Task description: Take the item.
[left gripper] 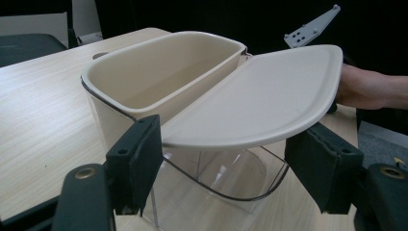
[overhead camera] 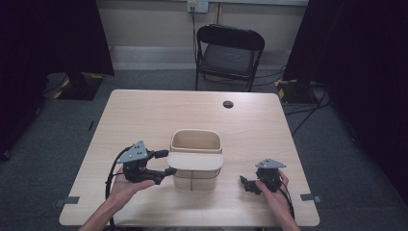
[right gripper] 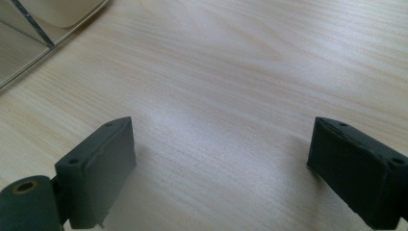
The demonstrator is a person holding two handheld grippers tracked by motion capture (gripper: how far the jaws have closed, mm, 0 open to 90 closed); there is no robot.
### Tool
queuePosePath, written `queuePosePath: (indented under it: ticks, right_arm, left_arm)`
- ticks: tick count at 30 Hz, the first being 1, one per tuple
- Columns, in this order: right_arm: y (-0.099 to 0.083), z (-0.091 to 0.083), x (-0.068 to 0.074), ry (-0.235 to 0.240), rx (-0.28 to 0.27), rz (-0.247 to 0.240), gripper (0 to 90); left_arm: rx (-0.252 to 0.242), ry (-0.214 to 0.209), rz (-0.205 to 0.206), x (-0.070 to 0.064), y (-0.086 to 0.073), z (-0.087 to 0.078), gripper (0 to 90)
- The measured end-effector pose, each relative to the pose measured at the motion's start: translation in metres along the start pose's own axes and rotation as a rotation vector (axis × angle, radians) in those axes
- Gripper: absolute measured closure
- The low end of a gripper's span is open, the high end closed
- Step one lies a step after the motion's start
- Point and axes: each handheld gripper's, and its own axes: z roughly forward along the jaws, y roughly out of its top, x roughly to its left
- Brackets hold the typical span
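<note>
Revealing clear lower walls, left gripper (left gripper: 221, 178) gapes.

My table (overhead camera: 144, 115) is pale wood-grain laminate, smooth with a soft sheen. The bin (left gripper: 159, 72) in front of me has a cream plastic insert, matt and smooth, over a clear glossy plastic base. Its lid (left gripper: 260, 101) is the same matt cream plastic. My 2 jaw pads look like matt black rubber.

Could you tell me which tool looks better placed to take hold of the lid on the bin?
Probably the left tool: its open jaws already flank the lid on the bin. The right tool sits apart, aimed at bare table.
</note>
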Motion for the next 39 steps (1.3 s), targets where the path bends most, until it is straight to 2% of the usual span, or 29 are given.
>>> queuePosePath:
  ticks: [17, 19, 33, 39]
  right_arm:
    - [0.000, 0.000, 0.000, 0.000, 0.000, 0.000, 8.6]
    - [0.000, 0.000, 0.000, 0.000, 0.000, 0.000, 8.6]
    - [0.000, 0.000, 0.000, 0.000, 0.000, 0.000, 8.6]
    - [0.000, 0.000, 0.000, 0.000, 0.000, 0.000, 8.6]
  left_arm:
    - [-0.008, -0.006, 0.001, 0.002, 0.007, -0.001, 30.8]
    - [-0.021, -0.007, 0.004, 0.003, 0.008, 0.000, 31.0]
    - [-0.025, -0.027, 0.013, 0.001, 0.012, 0.005, 35.0]
    - [-0.018, -0.047, 0.008, 0.000, 0.015, 0.006, 37.3]
